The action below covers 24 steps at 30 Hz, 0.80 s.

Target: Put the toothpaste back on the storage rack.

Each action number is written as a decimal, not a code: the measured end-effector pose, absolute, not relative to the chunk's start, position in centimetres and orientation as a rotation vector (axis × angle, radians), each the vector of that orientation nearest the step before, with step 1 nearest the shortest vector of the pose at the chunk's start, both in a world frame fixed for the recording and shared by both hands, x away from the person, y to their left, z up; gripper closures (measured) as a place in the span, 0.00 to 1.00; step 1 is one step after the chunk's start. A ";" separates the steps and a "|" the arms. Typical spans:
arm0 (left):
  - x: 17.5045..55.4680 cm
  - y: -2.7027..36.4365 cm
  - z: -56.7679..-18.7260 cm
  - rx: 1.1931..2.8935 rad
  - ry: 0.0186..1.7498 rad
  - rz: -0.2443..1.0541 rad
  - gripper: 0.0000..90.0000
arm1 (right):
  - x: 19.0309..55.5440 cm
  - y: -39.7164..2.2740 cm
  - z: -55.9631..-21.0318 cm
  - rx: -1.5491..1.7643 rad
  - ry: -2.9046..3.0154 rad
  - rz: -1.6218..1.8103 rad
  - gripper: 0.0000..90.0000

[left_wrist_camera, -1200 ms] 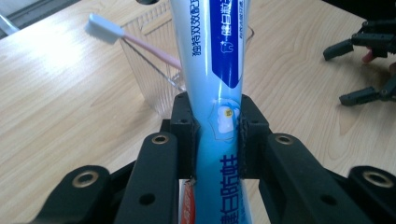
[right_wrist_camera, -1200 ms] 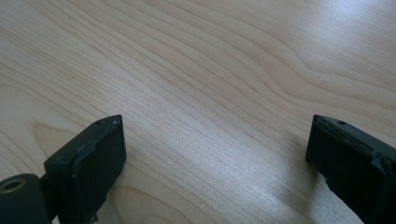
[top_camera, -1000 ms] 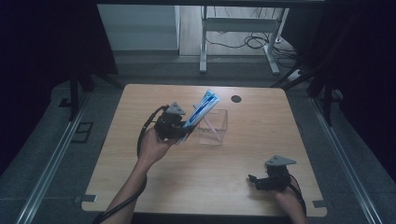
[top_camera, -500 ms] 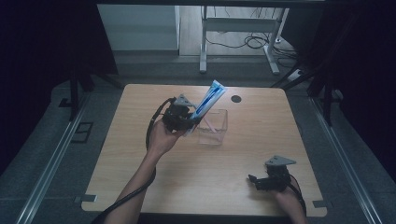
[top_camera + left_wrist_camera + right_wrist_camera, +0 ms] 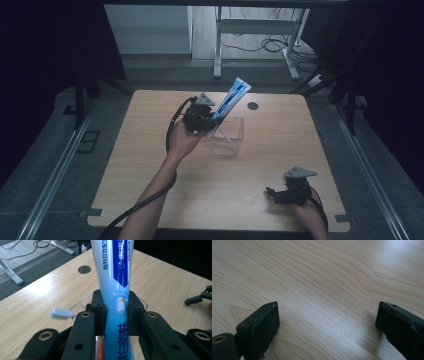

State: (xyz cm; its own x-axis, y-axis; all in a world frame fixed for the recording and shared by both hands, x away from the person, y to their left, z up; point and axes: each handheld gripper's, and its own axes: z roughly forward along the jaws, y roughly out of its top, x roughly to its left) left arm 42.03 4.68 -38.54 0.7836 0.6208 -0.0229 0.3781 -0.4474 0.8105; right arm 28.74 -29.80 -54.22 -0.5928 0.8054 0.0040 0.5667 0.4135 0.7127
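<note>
Toothpaste tube (image 5: 117, 290) is clamped near its lower body between the jaws of the left gripper (image 5: 201, 117), the pads pressed on both flat sides, and is held tilted above the tabletop (image 5: 150, 150), its crimped end pointing toward 1 o'clock in the high view. Just beside the gripper, at 4 o'clock, stands the clear container (image 5: 227, 136), in which a toothbrush (image 5: 62, 313) is leaned; its white head is seen at 9 o'clock of the jaws in the left gripper view.

The step in hand is judged to be the carrying of the tube over the container for placing. It would be done well if the tube were brought squarely above the open top, turned more upright, and lowered clear of the toothbrush and the rim before the grip is released; a release while tilted could tip the light container.

The right gripper (image 5: 292, 192) is rested at 5 o'clock on the tabletop, well apart, jaws spread wide with nothing between them.

Compared with a second ago, the left gripper has been shifted toward 1 o'clock and the tube raised more steeply; the right gripper has been kept in place.
</note>
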 end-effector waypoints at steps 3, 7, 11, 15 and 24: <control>42.4 4.2 -38.6 2.085 0.742 0.351 0.81 | 28.7 -29.8 -54.2 1.182 2.335 0.981 0.06; 42.9 3.5 -38.9 2.081 0.734 0.354 0.81 | 28.7 -29.8 -54.2 1.182 2.335 0.981 0.06; 43.4 3.0 -39.2 2.072 0.738 0.355 0.81 | 28.7 -29.8 -54.2 1.182 2.335 0.981 0.06; 43.9 2.6 -39.7 2.067 0.748 0.355 0.81 | 28.7 -29.8 -54.2 1.181 2.336 0.982 0.06; 44.4 1.9 -41.0 2.063 0.760 0.355 0.81 | 28.7 -29.8 -54.2 1.181 2.336 0.981 0.06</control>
